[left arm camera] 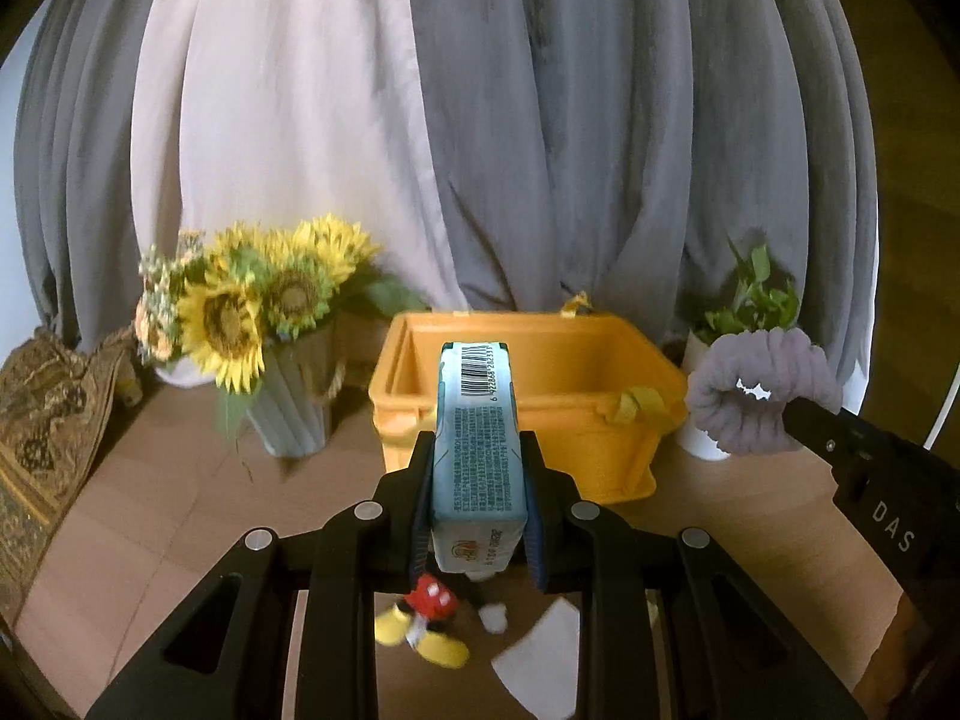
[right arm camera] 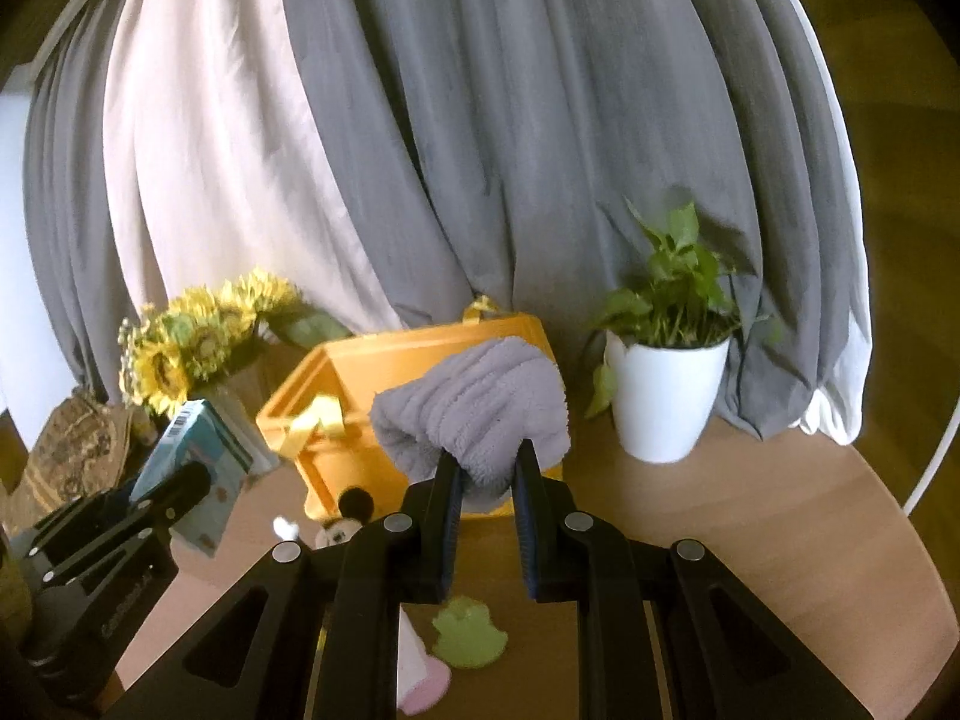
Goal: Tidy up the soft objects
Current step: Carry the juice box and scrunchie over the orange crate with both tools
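Observation:
My left gripper [left arm camera: 478, 450] is shut on a light-blue tissue pack [left arm camera: 477, 432] with a barcode, held above the table in front of an open orange bin [left arm camera: 540, 414]. My right gripper [right arm camera: 487, 456] is shut on a grey fluffy cloth [right arm camera: 474, 408], held up just in front of the bin [right arm camera: 336, 390]. The cloth [left arm camera: 759, 393] also shows at the right of the left wrist view, and the tissue pack [right arm camera: 198, 468] at the left of the right wrist view. A Mickey Mouse plush [left arm camera: 429, 618] lies on the table under the left gripper; its head [right arm camera: 345, 519] shows by the bin.
A sunflower vase [left arm camera: 294, 396] stands left of the bin and a white potted plant [right arm camera: 666, 396] right of it. Grey and white curtains hang behind. A green frog-shaped piece [right arm camera: 468, 639] and a pink item [right arm camera: 426, 684] lie on the wooden table. Patterned fabric [left arm camera: 42, 420] sits far left.

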The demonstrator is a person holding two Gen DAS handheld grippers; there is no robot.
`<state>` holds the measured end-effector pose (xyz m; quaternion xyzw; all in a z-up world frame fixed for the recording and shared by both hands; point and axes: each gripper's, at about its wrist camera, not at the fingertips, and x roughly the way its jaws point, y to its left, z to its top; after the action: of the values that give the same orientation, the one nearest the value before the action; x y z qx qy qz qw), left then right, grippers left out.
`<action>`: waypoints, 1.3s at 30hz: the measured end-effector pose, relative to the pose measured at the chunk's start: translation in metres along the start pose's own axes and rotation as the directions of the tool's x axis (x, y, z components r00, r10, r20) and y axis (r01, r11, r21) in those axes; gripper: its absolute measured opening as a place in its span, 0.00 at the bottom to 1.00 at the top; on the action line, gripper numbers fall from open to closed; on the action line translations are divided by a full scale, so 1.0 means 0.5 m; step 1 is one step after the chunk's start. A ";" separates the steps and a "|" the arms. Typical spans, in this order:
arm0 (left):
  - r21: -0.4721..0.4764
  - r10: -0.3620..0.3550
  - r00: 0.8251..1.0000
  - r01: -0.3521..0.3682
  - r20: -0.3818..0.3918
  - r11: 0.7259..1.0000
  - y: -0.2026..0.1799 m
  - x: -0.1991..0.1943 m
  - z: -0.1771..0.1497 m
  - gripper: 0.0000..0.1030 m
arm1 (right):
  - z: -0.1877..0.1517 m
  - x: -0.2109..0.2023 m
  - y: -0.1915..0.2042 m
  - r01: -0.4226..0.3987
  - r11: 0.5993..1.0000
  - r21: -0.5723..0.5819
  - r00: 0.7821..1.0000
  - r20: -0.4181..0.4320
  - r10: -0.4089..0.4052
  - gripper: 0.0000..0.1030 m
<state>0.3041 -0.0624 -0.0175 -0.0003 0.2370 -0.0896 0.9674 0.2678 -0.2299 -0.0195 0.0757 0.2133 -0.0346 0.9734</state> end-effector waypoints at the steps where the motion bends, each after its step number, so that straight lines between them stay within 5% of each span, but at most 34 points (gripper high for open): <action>1: 0.002 -0.004 1.000 0.004 0.005 1.000 0.004 0.003 0.007 0.25 | 0.004 0.000 0.004 0.000 1.000 0.001 1.000 0.007 0.000 0.17; 22: 0.079 -0.070 0.993 0.062 0.100 0.995 0.047 0.078 0.137 0.25 | 0.103 0.068 0.065 0.017 0.998 0.053 0.994 0.108 -0.023 0.17; 39: 0.080 -0.073 0.995 0.068 0.063 0.994 0.078 0.213 0.179 0.25 | 0.156 0.203 0.097 -0.005 1.000 0.005 0.997 0.078 0.004 0.17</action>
<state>0.4446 -0.0464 0.0114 0.0262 0.2010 -0.1328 0.9702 0.3968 -0.1982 0.0140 0.0776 0.1748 -0.0359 0.9809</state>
